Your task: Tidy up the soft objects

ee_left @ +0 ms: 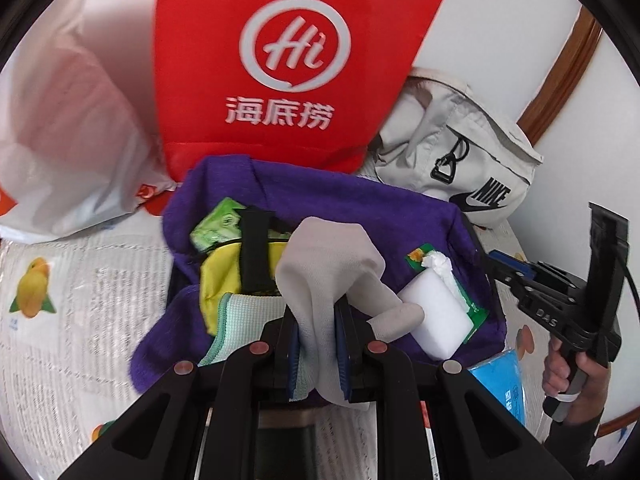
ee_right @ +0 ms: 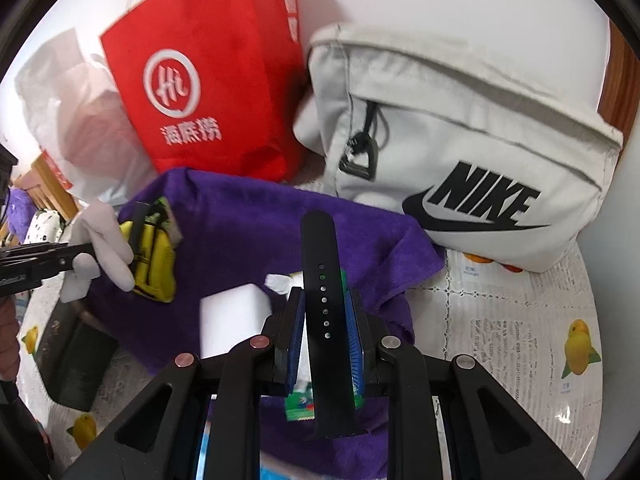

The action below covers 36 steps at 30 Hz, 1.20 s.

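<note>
A: What is hard to make out here?

B: The lower part of both wrist views is filled by the grippers' own black frames, so whatever lies under them is hidden. A blue packet is cut off by the left frame, and its print is too blurred to read. A dark block at the table's left edge in the right view is unclear; I cannot tell what it is.

A: And the tools?

B: The left gripper is pinching a pale grey glove, its blue pads pressed on the cloth, the fingers of the glove flopping to the right. The right gripper clamps a black watch strap that stands up between its pads, holes facing the camera.

A: Where do the soft things sit?

B: On a purple towel spread over the lemon-print tablecloth. On it lie a yellow pouch, a white sponge block touching a torn green wrapper, a green packet and a mint cloth.

A: Any containers?

B: A red bag, a white plastic bag and a grey Nike bag stand behind the towel. Their insides are not visible.
</note>
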Each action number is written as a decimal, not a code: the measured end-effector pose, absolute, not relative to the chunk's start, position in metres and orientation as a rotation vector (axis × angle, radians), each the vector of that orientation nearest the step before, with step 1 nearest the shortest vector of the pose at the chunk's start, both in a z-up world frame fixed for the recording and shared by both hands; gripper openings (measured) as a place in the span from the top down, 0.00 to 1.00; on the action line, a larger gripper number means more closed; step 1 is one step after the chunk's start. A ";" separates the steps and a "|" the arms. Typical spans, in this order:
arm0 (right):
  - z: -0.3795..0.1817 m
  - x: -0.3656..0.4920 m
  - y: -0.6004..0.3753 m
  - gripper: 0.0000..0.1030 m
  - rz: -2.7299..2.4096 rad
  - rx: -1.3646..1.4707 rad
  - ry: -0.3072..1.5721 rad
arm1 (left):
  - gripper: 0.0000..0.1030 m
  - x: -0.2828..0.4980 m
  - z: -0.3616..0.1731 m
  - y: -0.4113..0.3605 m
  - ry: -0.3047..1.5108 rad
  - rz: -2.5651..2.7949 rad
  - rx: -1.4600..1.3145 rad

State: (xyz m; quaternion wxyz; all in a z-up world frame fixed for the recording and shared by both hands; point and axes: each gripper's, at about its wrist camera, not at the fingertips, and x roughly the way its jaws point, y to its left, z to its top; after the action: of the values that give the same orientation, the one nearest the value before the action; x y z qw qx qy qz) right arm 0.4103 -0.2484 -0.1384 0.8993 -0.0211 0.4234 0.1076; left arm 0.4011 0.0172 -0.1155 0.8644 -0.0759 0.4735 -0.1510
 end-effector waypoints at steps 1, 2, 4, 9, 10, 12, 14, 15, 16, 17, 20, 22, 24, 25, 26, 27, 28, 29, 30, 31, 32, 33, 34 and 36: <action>-0.141 0.412 -0.249 0.80 0.221 -0.039 0.884 | 0.85 0.404 -0.118 0.015 0.999 -0.324 -0.156; -0.144 0.414 -0.250 0.80 0.218 -0.035 0.893 | 0.85 0.406 -0.120 0.011 1.008 -0.329 -0.150; -0.149 0.418 -0.250 0.80 0.209 -0.030 0.910 | 0.85 0.412 -0.124 0.003 1.021 -0.340 -0.140; -0.161 0.423 -0.249 0.80 0.212 -0.029 0.950 | 0.85 0.426 -0.137 -0.016 1.069 -0.364 -0.113; -0.163 0.424 -0.249 0.80 0.214 -0.027 0.957 | 0.85 0.429 -0.141 -0.019 1.081 -0.361 -0.108; -0.167 0.426 -0.250 0.80 0.216 -0.026 0.970 | 0.82 0.434 -0.148 -0.022 1.098 -0.358 -0.109; -0.169 0.427 -0.252 0.80 0.216 -0.023 0.976 | 0.82 0.438 -0.151 -0.022 1.106 -0.348 -0.119; -0.169 0.427 -0.253 0.80 0.219 -0.019 0.980 | 0.82 0.441 -0.153 -0.023 1.109 -0.350 -0.124; -0.170 0.430 -0.252 0.80 0.221 -0.017 0.984 | 0.82 0.443 -0.153 -0.024 1.113 -0.349 -0.127; -0.170 0.430 -0.253 0.80 0.222 -0.014 0.987 | 0.82 0.444 -0.154 -0.025 1.119 -0.349 -0.132; -0.170 0.430 -0.255 0.79 0.222 -0.005 0.984 | 0.79 0.443 -0.155 -0.025 1.125 -0.353 -0.138; -0.170 0.430 -0.256 0.73 0.230 -0.001 0.996 | 0.72 0.441 -0.154 -0.025 1.128 -0.357 -0.142; -0.167 0.428 -0.256 0.63 0.237 -0.006 0.991 | 0.61 0.438 -0.152 -0.026 1.123 -0.365 -0.137; -0.165 0.426 -0.255 0.63 0.238 -0.008 0.985 | 0.56 0.436 -0.151 -0.029 1.117 -0.362 -0.130; -0.163 0.424 -0.254 0.63 0.242 -0.013 0.983 | 0.55 0.434 -0.150 -0.030 1.115 -0.356 -0.121; -0.161 0.422 -0.254 0.62 0.245 -0.017 0.981 | 0.52 0.433 -0.149 -0.030 1.116 -0.351 -0.114; -0.157 0.419 -0.253 0.62 0.245 -0.021 0.977 | 0.50 0.431 -0.148 -0.030 1.116 -0.344 -0.106; -0.154 0.417 -0.253 0.61 0.245 -0.024 0.972 | 0.49 0.430 -0.146 -0.029 1.116 -0.338 -0.103; -0.151 0.413 -0.252 0.60 0.248 -0.028 0.962 | 0.46 0.428 -0.144 -0.027 1.111 -0.333 -0.101; -0.149 0.411 -0.251 0.59 0.251 -0.032 0.957 | 0.43 0.425 -0.141 -0.026 1.104 -0.327 -0.101; -0.146 0.407 -0.250 0.58 0.253 -0.038 0.952 | 0.41 0.424 -0.139 -0.025 1.102 -0.321 -0.100; -0.143 0.403 -0.249 0.58 0.251 -0.043 0.945 | 0.37 0.422 -0.136 -0.023 1.097 -0.314 -0.098; -0.140 0.399 -0.249 0.58 0.252 -0.046 0.940 | 0.34 0.418 -0.133 -0.021 1.091 -0.305 -0.093; -0.134 0.390 -0.248 0.58 0.261 -0.055 0.932 | 0.26 0.413 -0.127 -0.016 1.085 -0.295 -0.078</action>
State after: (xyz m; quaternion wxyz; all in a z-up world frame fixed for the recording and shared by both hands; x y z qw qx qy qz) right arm 0.3900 -0.2477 -0.1343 0.8849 -0.0263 0.4479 0.1253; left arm 0.4129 -0.0165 -0.1271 0.8453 -0.0368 0.5144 -0.1398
